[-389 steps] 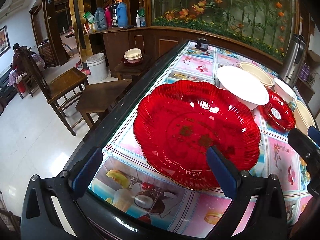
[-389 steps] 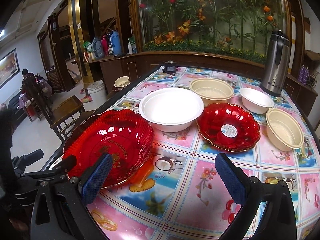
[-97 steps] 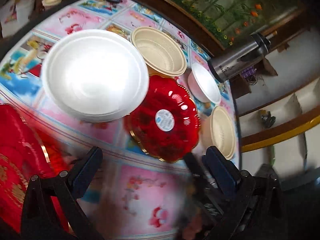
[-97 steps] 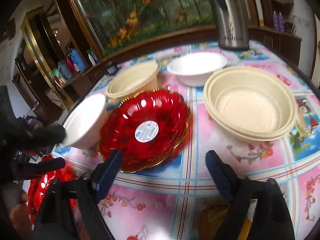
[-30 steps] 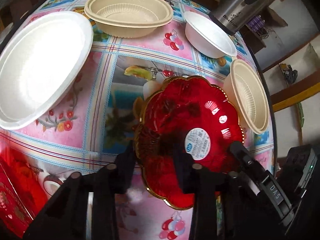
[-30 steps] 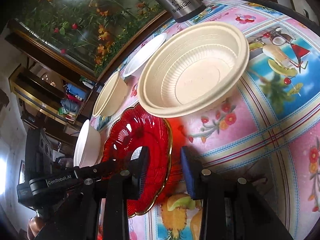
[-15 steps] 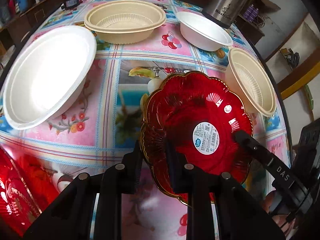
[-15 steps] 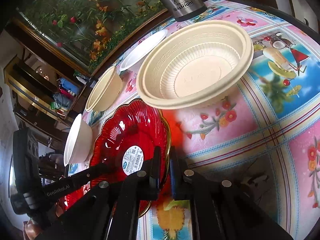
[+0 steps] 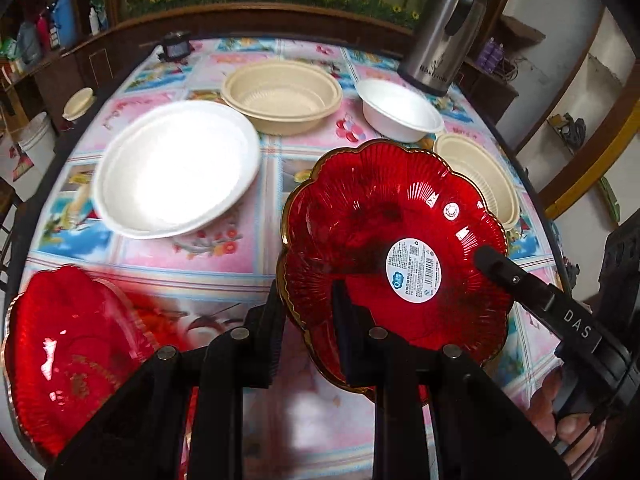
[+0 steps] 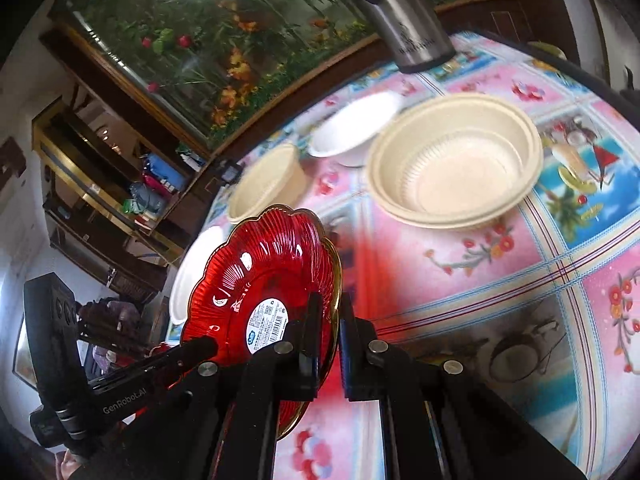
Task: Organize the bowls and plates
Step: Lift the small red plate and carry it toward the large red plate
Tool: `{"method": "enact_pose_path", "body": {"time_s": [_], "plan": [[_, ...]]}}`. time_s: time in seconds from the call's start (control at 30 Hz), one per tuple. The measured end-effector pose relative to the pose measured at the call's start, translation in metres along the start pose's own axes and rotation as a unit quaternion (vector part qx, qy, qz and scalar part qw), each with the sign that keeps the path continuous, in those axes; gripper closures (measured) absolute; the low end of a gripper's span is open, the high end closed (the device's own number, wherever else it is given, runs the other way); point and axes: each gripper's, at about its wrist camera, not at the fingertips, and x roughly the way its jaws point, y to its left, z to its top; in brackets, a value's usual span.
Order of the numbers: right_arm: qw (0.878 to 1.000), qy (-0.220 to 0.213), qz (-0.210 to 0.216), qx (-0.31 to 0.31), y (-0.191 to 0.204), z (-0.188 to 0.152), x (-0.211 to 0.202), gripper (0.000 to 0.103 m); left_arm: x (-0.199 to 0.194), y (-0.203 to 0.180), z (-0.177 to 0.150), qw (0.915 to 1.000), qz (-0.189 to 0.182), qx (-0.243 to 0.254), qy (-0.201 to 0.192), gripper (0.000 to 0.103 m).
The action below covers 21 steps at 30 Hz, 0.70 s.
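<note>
Two grippers: both clamped on one small red plate, opposite edges
Left gripper: my jaws narrow, pinching the plate's near-left rim, one finger under, one over
Right gripper: my jaws nearly closed on the gold-trimmed rim of the same plate; its finger shows in the left view at the plate's right edge
Small red plate: off the table, tilted, white round sticker facing up; in the right view it stands steeply on edge
Large red plate: on the tablecloth at near left, apart from the held plate
Big white bowl: on the table, between the large red plate and the far tan bowl
Near tan bowl: just beside the held plate's right side, partly hidden behind it in the left view
Small white bowl: far right, near the steel flask
Blur: some motion smear in both views, fine detail of the rim contact unclear
</note>
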Motion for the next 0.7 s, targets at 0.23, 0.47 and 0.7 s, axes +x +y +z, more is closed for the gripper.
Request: {"method": "enact_pose_path", "body": {"time_s": [0.23, 0.47, 0.7], "plan": [[0.999, 0.005, 0.025, -0.044, 0.054, -0.013, -0.008, 0.096, -0.042, 0.031, -0.018, 0.9992, 0.015, -0.006, -0.038, 0.083], [0.994, 0.027, 0.047, -0.097, 0.113, -0.041, 0.003, 0.095, -0.077, 0.08, -0.042, 0.9961, 0.052, -0.03, -0.064, 0.083], [0.986, 0.064, 0.052, -0.146, 0.161, -0.075, 0.031, 0.095, -0.085, 0.125, -0.065, 0.9925, 0.084, -0.065, -0.06, 0.082]]}}
